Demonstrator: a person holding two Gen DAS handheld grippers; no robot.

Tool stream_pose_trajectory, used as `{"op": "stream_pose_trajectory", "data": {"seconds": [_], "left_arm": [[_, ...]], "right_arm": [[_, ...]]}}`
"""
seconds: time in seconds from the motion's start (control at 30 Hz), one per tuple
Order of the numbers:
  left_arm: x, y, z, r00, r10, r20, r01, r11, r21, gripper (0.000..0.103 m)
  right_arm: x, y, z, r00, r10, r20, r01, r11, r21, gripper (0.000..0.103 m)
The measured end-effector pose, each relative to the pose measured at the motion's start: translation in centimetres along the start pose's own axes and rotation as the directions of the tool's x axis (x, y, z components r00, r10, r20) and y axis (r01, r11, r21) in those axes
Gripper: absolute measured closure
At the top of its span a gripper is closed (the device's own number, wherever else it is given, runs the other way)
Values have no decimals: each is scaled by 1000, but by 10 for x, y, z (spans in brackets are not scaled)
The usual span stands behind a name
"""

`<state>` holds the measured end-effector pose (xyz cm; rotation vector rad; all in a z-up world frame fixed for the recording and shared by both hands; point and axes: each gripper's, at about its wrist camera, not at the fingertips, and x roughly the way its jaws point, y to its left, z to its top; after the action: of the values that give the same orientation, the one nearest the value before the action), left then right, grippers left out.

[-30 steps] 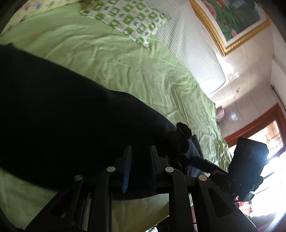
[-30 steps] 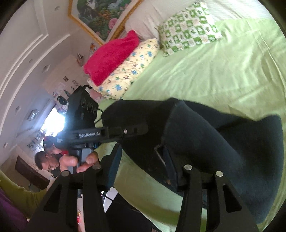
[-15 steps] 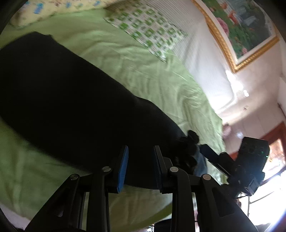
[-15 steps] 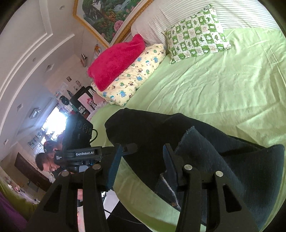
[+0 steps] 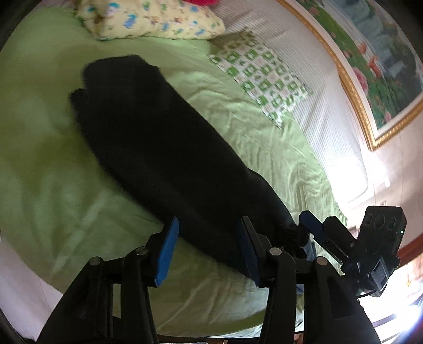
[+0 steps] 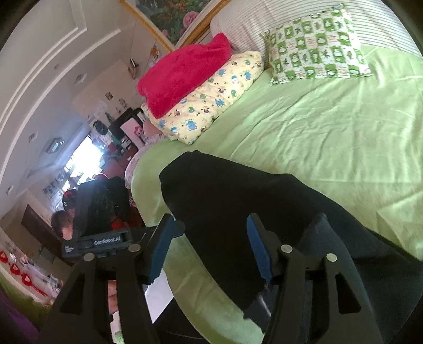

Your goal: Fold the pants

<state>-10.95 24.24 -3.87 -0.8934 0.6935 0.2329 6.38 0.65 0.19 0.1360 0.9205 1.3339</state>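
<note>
While both gape wide and empty: dark pants (image 5: 164, 148) just ahead of left claw (image 5: 208, 238) and right claw (image 6: 208, 235).

Two wrist fisheyes, low over one bed, aimed from opposite ends of the same dark garment.

Left wrist view: close above the green sheet (image 5: 53, 185), facing along the left gripper (image 5: 208, 248), blue pads spread at lower centre, up the black pants (image 5: 158, 148) toward the pillows at the top of the frame, with the right gripper (image 5: 343, 243) at lower right. Right wrist view: equally near, facing along the right gripper (image 6: 211, 248) across the pants (image 6: 238, 211) toward the red pillow (image 6: 185, 74) at upper centre, with the left gripper (image 6: 105, 238) at lower left. Shared: pants, green sheet (image 6: 330, 137), checked pillow (image 5: 264, 79) (image 6: 317, 45), cartoon pillow (image 5: 148, 21) (image 6: 208, 98), framed painting (image 5: 383, 66) (image 6: 169, 16).
</note>
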Motion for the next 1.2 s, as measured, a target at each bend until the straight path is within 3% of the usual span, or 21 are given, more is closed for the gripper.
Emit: {"op": "stream_pose_trajectory", "data": {"seconds": [0.3,0.57,0.73,1.07,1.2], "left_arm": [[-27,45,16,996,25,86,-12,988,-152,49],[-31,65,32,993,51,107,-28,978,-209,49],[-29,73,39,990,79,119,-49,969,-241,48],[-20,87,56,989,75,129,-33,952,-304,47],[-13,89,63,990,72,118,-32,950,-312,47]], "right_arm": [[43,8,29,995,14,-101,-16,1000,-13,37],[82,8,62,986,58,-154,-58,998,0,37],[106,13,80,976,66,-206,-78,996,-53,37],[177,23,114,939,60,-338,-126,976,-177,37],[208,23,125,920,85,-383,-161,972,-171,37]]}}
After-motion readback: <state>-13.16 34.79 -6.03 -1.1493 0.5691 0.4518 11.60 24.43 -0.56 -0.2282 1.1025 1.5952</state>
